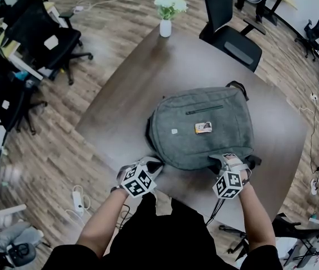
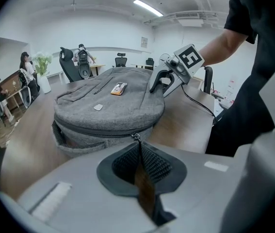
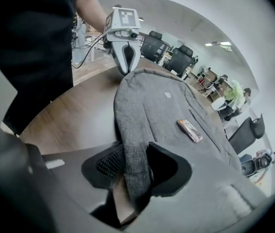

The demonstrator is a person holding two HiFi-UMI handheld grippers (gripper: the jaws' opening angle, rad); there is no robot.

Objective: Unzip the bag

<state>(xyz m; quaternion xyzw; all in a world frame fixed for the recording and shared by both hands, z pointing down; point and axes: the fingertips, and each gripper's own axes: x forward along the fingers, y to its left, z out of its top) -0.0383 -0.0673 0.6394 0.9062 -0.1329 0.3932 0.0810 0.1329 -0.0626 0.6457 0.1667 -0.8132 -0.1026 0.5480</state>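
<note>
A grey backpack [image 1: 204, 131] lies flat on the round dark table [image 1: 142, 83], its main zip running round the near edge. My left gripper [image 1: 151, 165] is at the bag's near left corner. In the left gripper view, the left gripper [image 2: 139, 153] is shut on the brown zipper pull [image 2: 143, 181], just below the metal slider [image 2: 136, 137]. My right gripper [image 1: 229, 161] is at the near right corner. In the right gripper view, the right gripper [image 3: 135, 164] pinches a fold of the bag's grey fabric [image 3: 166, 115] between its pads.
A white vase of flowers [image 1: 166, 16] stands at the table's far edge, with a black office chair [image 1: 229, 38] beyond it. More chairs and desks [image 1: 46, 38] stand at the left. A power strip [image 1: 79, 200] lies on the wooden floor. An orange tag [image 1: 203, 127] sits on the bag.
</note>
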